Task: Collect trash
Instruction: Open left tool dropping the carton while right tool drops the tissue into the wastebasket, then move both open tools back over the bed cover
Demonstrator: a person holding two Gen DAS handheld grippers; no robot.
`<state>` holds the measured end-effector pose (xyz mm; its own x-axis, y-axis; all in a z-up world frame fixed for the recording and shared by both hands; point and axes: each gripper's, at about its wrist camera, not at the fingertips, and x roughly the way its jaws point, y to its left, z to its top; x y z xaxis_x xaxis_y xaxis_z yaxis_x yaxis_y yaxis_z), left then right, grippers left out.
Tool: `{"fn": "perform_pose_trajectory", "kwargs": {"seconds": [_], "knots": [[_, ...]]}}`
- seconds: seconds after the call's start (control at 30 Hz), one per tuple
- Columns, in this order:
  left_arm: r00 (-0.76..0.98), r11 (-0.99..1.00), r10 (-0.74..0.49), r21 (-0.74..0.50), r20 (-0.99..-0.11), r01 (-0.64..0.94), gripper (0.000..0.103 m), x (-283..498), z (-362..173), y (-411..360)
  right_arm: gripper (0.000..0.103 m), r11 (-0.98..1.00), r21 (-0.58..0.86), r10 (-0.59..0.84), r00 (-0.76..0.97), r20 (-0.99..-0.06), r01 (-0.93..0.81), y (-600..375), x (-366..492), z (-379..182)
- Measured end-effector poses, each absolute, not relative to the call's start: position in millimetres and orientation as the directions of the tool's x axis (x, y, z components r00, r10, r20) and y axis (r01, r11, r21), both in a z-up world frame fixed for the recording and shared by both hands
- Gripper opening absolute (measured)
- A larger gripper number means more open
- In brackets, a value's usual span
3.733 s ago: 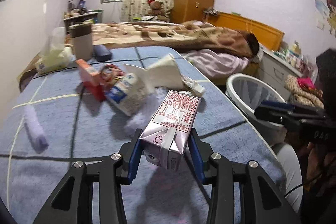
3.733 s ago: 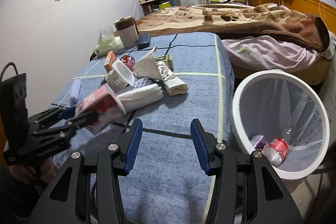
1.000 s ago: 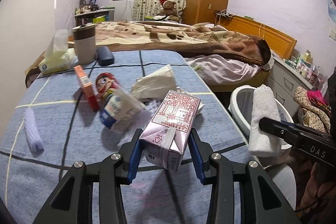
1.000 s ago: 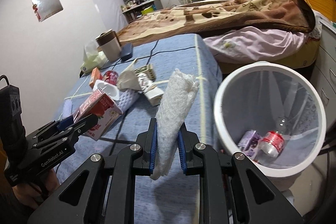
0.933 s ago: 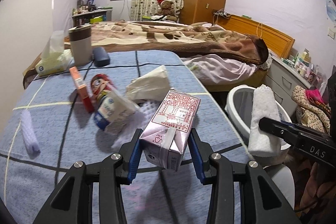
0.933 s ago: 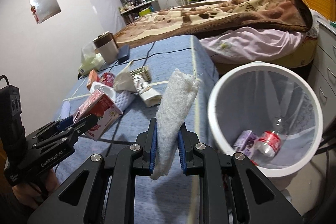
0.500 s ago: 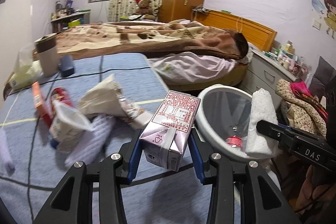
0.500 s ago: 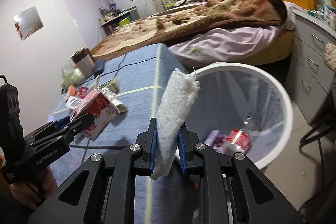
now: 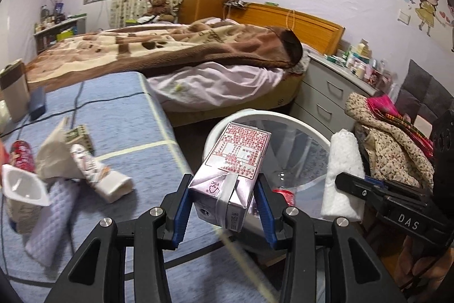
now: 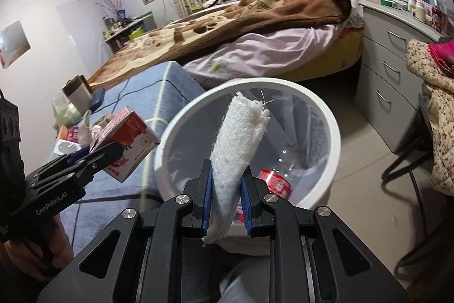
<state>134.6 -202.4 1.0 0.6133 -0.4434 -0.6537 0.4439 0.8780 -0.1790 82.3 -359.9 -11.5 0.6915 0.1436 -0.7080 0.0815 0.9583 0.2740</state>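
1. The landmark is the white bin, which stands on the floor against the edge of the blue-covered desk.
2. The left claw is closed about halfway on a pink drink carton; its blue pads press both sides. The carton hangs at the bin's near rim, on the desk side, not yet clearly over the opening.
3. The right claw is nearly closed, pinching a rolled white cloth that stands up out of the pads, above the bin's near rim.
4. Inside the bin: a clear liner, a plastic bottle with a red label lying at the bottom, and something pinkish beside it, too hidden to name.
5. Done, judging by the contents: at least the bottle is already collected. Two more pieces are held and close to being dropped in.
6. Left: on the desk, away from the bin, lie crumpled paper, a wrapper roll, a white cup, a red can and a quilted cloth.
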Motion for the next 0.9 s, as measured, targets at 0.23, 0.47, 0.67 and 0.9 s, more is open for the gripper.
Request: {"fn": "perform_pose_trajectory", "kwargs": {"seconds": [0.23,0.47,0.67,0.9], "knots": [[0.576,0.857,-0.471,-0.19,-0.668,0.48,0.043,145.0,-8.3,-222.5,0.021,0.966,0.239,0.119,0.655,-0.746,0.097,-364.5,85.9,-18.9],[0.542,0.839,-0.508,-0.24,-0.67,0.489,0.047,158.3,-13.2,-227.8,0.059,0.964,0.238,0.095,0.676,-0.73,0.122,-372.6,83.1,-15.9],[0.556,0.831,-0.527,-0.255,-0.643,0.494,0.053,154.9,-4.9,-221.9,0.059,0.963,0.251,0.112,0.703,-0.703,0.097,-369.5,79.2,-9.5],[0.595,0.854,-0.493,-0.224,-0.635,0.469,0.053,144.1,3.3,-207.2,0.059,0.965,0.26,0.158,0.717,-0.679,0.033,-355.5,77.7,-2.8]]}}
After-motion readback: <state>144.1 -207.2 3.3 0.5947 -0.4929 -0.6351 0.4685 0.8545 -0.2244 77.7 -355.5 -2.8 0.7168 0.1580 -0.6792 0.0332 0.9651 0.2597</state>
